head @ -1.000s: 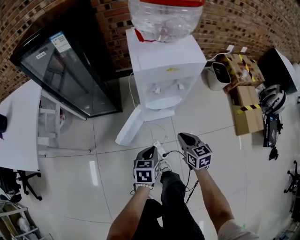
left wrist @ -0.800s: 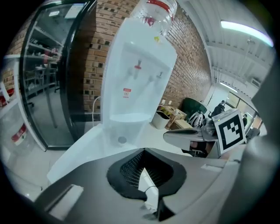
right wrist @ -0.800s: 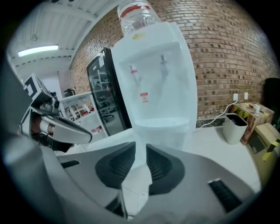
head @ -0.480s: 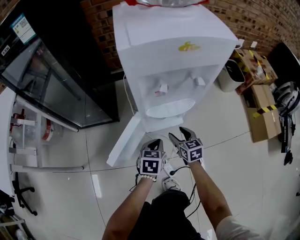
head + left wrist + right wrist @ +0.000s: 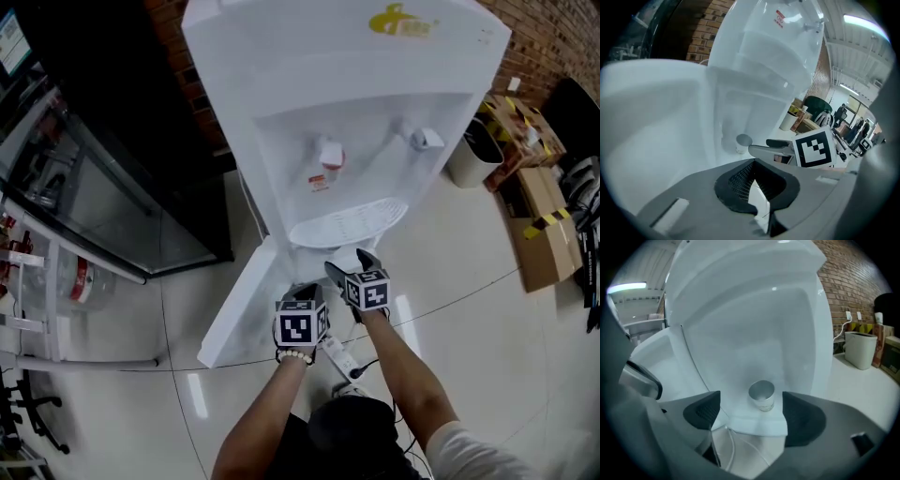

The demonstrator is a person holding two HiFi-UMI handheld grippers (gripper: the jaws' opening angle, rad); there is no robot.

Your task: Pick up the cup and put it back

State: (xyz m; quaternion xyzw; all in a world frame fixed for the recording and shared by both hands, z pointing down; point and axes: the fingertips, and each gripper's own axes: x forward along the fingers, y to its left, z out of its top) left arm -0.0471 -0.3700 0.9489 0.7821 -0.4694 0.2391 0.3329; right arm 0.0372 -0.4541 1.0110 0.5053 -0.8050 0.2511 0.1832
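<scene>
A small metal cup (image 5: 761, 395) stands on a white ledge in the open lower compartment of the white water dispenser (image 5: 347, 112). In the left gripper view the cup (image 5: 743, 142) shows further off. My right gripper (image 5: 752, 416) is open; its jaws have just been opening, with nothing between them and the cup just ahead of the gap. In the head view my right gripper (image 5: 352, 267) points under the drip tray (image 5: 347, 220), and the cup is hidden. My left gripper (image 5: 300, 295) hangs beside it to the left, shut and empty (image 5: 757, 187).
The dispenser's lower door (image 5: 239, 300) hangs open to the left. A black glass cabinet (image 5: 84, 159) stands at the left. A white bin (image 5: 469, 155) and cardboard boxes (image 5: 539, 216) sit at the right. A power strip with cables (image 5: 342, 356) lies on the tiled floor.
Both grippers have sunk and moved forward to the dispenser's lower compartment, and the head has come closer. The right jaws went from shut to wide open.
</scene>
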